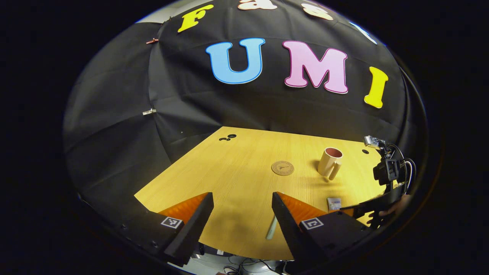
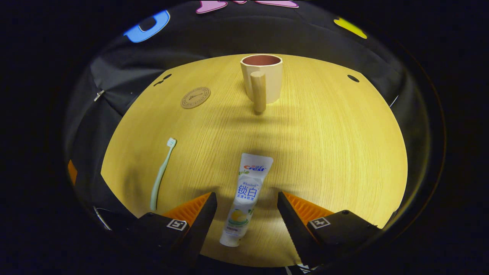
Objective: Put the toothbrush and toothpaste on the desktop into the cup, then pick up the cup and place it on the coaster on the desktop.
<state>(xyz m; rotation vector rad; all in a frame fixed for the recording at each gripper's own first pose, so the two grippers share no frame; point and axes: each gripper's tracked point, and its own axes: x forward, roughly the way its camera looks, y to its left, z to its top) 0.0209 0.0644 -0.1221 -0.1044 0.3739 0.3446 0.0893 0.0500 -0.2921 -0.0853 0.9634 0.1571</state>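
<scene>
Two grippers are over a wooden desktop, and both have the fingers spread wide with nothing held. In the right gripper view, the right gripper is low in the frame, and the toothpaste lies flat on the desktop between its two fingers, not touched by either of them. The flat end of the tube points up the frame toward the cup, which stands upright in the upper centre with the handle turned to the camera. The toothbrush lies at lower left, well apart from the tube, with the bristle head toward the upper side. The round coaster is at upper left, near the cup but not touching it. No thing lies between the toothpaste and the cup.

In the left gripper view, the left gripper is at the bottom, above bare wood. A pale piece of the toothbrush shows just beside its right finger. The coaster is at the centre and the cup stands to the right of it. At the right edge the right gripper comes in, and the end of the toothpaste shows beside it
</scene>
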